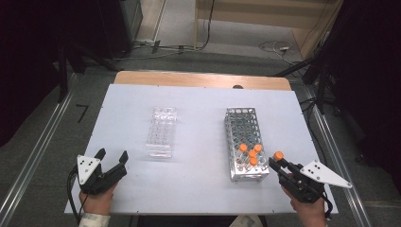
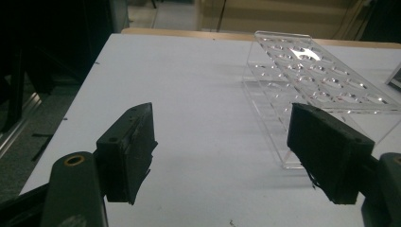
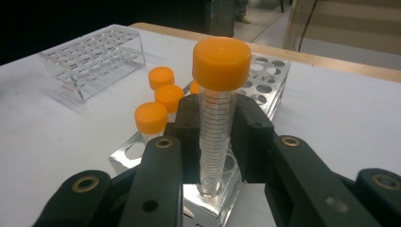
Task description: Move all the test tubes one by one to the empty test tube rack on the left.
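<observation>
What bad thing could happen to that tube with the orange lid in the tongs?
The right tongs squeeze the orange-capped tube on its slim clear body, so it might slip or tilt. Its tip sits close to the metal rack and could catch on a hole's edge. Swung sideways, it could bump the other capped tubes standing close by.

Left gripper fingers spread wide, low; right gripper fingers clamped, raised

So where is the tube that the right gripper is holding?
In the high view the orange-capped tube sits near the table's front right, clamped in the right gripper just right of the metal rack; its tip is low in a corner hole.
</observation>
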The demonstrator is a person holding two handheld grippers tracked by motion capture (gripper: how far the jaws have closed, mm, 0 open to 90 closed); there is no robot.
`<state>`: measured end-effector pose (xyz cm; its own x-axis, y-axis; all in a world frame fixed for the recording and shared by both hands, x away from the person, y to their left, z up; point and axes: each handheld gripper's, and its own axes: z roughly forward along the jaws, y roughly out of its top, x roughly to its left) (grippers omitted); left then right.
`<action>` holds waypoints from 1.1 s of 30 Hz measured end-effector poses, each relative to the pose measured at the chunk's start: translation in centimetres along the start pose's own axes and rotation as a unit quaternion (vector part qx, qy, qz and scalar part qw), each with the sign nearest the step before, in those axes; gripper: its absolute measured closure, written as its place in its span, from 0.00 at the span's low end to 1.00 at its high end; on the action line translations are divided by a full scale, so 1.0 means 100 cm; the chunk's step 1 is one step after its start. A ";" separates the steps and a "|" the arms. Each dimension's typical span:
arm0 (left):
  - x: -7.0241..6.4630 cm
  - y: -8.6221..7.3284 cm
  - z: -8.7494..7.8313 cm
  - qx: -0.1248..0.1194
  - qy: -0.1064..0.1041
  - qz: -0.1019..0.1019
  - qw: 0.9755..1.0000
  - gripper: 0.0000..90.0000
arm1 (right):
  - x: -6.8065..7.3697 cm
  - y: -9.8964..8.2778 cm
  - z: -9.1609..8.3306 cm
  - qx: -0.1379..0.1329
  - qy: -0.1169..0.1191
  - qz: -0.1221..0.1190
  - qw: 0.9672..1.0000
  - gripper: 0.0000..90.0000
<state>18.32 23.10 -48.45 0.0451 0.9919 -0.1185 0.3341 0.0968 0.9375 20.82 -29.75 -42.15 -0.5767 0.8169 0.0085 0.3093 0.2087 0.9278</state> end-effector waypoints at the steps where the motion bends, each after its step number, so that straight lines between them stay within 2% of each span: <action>1: 0.000 0.000 0.000 0.000 0.000 0.000 1.000 0.27 | 0.001 0.001 -0.002 -0.002 0.001 0.000 1.000 0.80; 5: 0.000 0.000 0.000 0.001 0.000 0.000 1.000 0.27 | 0.004 0.005 -0.007 -0.013 0.006 -0.003 1.000 0.80; 17: 0.000 0.000 0.000 0.001 0.000 0.001 1.000 0.27 | 0.016 0.007 -0.011 -0.004 0.036 -0.009 0.999 0.80; 33: -0.003 -0.001 0.002 0.004 -0.002 0.003 1.000 0.27 | 0.044 0.008 0.005 0.010 0.087 -0.025 0.996 0.80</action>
<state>18.50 22.81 -48.55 0.0518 0.9922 -0.1135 0.3416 0.0892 0.9356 18.93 -25.70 -41.58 -0.7133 0.7003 0.0280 0.2904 0.2590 0.9212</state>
